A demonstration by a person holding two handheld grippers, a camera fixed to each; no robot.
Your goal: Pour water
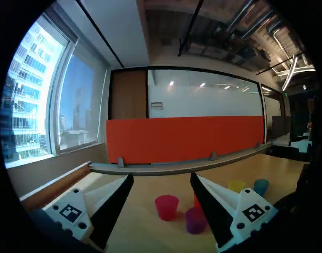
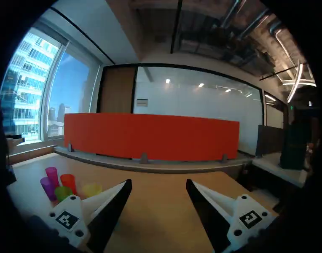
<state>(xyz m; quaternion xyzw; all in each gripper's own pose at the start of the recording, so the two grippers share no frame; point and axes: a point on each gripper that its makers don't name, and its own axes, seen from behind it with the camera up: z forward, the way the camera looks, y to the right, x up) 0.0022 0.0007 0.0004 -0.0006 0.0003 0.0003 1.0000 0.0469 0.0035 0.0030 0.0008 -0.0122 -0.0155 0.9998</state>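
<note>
**Cups.** In the left gripper view five translucent plastic cups stand upright on the tabletop (image 1: pixel 144 230). A pink cup (image 1: pixel 166 206) stands between the fingers of the left claw (image 1: pixel 161 177). A purple cup (image 1: pixel 196 220) stands just beside it, nearer and to the right, with its right side cut by the right finger. A red cup (image 1: pixel 196 200) behind these two is mostly hidden by that finger. A yellow cup (image 1: pixel 237 185) and a teal cup (image 1: pixel 261 187) stand side by side farther right, beyond the finger. In the right gripper view a cup cluster (image 2: pixel 68 182) of pink, purple, orange-red, green and yellow stands at far left, partly behind the left finger.

**Claws.** The left claw is released, fingers wide apart, gripping nothing. The right claw (image 2: pixel 158 182) is likewise released and empty, over bare wood.

**Surface and room.** The tabletop is light wood. An orange divider panel (image 1: pixel 184 139) runs along its far edge on a grey rail, with a glass wall (image 1: pixel 203 99) behind. Tall windows (image 1: pixel 34 105) at left show high-rise buildings. Pipes and strip lights cross the ceiling (image 1: pixel 228 38).

**Obscured.** What the cups contain cannot be made out. Dark shapes at the right edge of the left gripper view and the left edge of the right gripper view are cut off and unidentifiable.
</note>
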